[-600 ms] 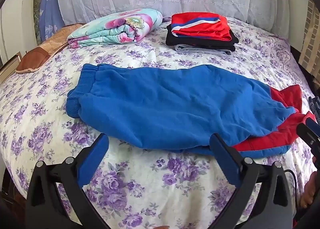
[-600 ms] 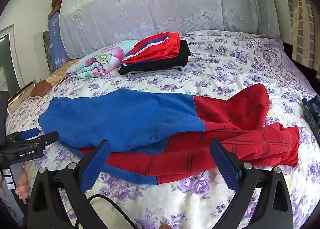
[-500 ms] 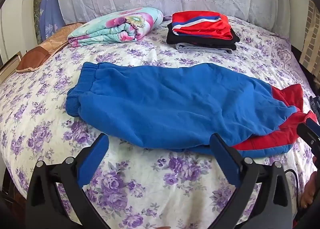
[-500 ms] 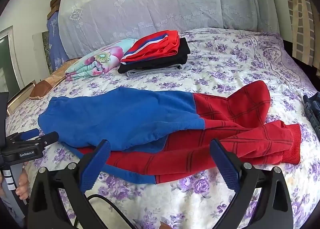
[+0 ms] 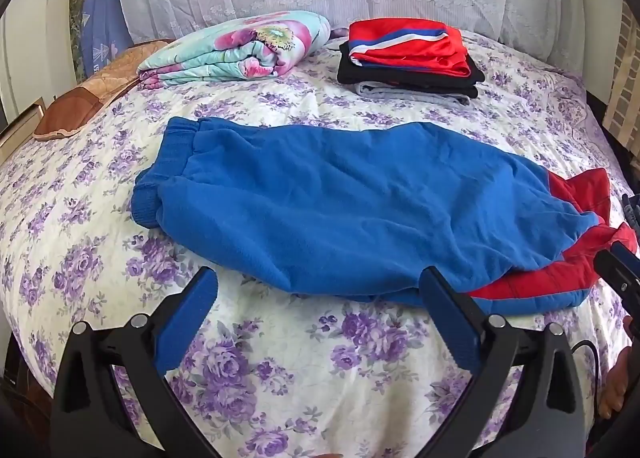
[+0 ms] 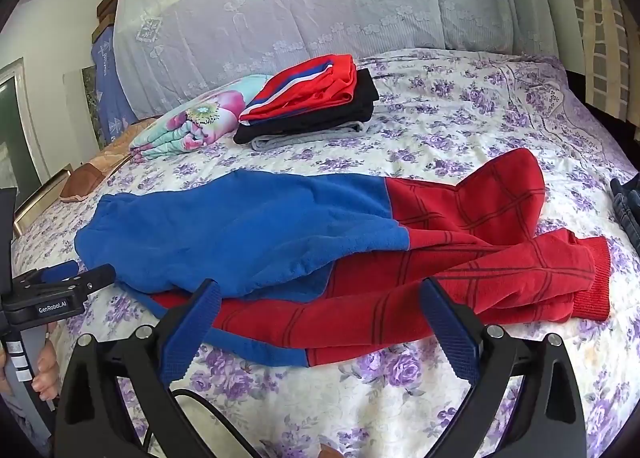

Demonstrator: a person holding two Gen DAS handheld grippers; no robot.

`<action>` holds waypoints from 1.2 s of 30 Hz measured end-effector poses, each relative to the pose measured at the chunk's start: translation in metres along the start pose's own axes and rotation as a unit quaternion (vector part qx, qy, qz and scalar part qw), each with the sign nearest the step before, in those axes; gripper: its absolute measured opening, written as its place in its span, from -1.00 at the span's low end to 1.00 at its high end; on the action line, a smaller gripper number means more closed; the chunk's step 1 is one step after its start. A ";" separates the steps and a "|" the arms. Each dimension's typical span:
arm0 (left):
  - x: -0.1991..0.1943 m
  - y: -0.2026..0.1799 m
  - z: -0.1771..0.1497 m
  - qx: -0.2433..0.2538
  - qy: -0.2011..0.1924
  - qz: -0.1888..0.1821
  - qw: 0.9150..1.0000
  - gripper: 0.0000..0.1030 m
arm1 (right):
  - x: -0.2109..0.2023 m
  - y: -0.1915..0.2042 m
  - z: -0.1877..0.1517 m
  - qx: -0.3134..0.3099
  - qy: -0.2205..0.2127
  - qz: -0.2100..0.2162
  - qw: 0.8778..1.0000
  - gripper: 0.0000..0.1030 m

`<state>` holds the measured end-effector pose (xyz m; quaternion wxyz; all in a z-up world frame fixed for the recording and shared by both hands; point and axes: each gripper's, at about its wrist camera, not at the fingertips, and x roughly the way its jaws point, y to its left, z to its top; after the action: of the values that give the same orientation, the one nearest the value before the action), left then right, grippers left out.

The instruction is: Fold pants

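Blue and red pants lie crumpled across the flowered bed, blue waist part to the left, red legs to the right, one leg bunched over the other. My left gripper is open and empty, hovering just in front of the blue part's near edge. My right gripper is open and empty, hovering over the near edge of the lower red leg. The left gripper also shows at the left edge of the right wrist view.
A stack of folded clothes, red on top, sits at the back of the bed. A folded flowered quilt lies left of it, a brown pillow farther left. Dark jeans lie at the right edge.
Both grippers have moved slightly forward toward the pants. The pants have not moved.
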<state>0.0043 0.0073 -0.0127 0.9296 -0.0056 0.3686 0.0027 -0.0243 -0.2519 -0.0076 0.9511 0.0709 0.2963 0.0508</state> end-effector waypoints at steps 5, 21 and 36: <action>0.001 0.002 -0.003 -0.001 0.001 0.000 1.000 0.91 | 0.001 -0.002 -0.001 0.003 0.001 0.002 1.000 0.93; 0.004 0.002 -0.005 -0.002 0.004 0.000 1.000 0.91 | 0.002 -0.003 -0.001 0.004 0.003 0.002 1.000 0.93; 0.008 0.003 -0.008 -0.002 0.013 -0.001 1.000 0.91 | 0.003 -0.003 -0.001 0.005 0.004 0.002 1.000 0.93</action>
<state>0.0048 0.0104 -0.0243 0.9246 -0.0082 0.3810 0.0020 -0.0223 -0.2547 -0.0106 0.9494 0.0758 0.3002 0.0519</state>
